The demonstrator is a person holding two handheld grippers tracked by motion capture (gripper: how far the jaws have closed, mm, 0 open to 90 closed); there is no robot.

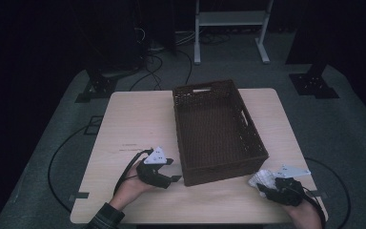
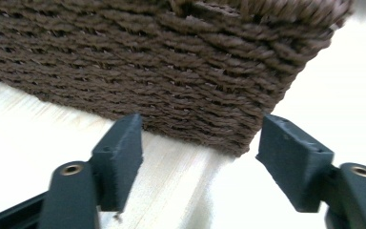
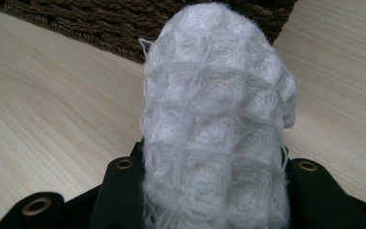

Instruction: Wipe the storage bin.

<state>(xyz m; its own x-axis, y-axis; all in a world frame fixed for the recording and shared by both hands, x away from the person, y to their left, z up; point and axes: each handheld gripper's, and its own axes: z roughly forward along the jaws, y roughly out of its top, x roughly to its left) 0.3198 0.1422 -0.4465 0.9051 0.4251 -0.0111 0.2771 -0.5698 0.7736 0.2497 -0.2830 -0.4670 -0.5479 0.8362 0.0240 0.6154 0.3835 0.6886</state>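
The soft white knitted cloth with a bumpy quilted texture [image 3: 217, 124] is bunched and clamped between the jaws of the right gripper [image 1: 272, 187], near the dark brown woven rectangular basket [image 1: 248, 143] on the pale wooden table [image 1: 133, 119]. The left gripper [image 2: 200, 162] stands apart, empty, before the basket corner.

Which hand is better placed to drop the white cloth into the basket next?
Right. The right tool is already shut on the white cloth, just beside the basket. The left tool is open and empty, facing the basket's outer wall.
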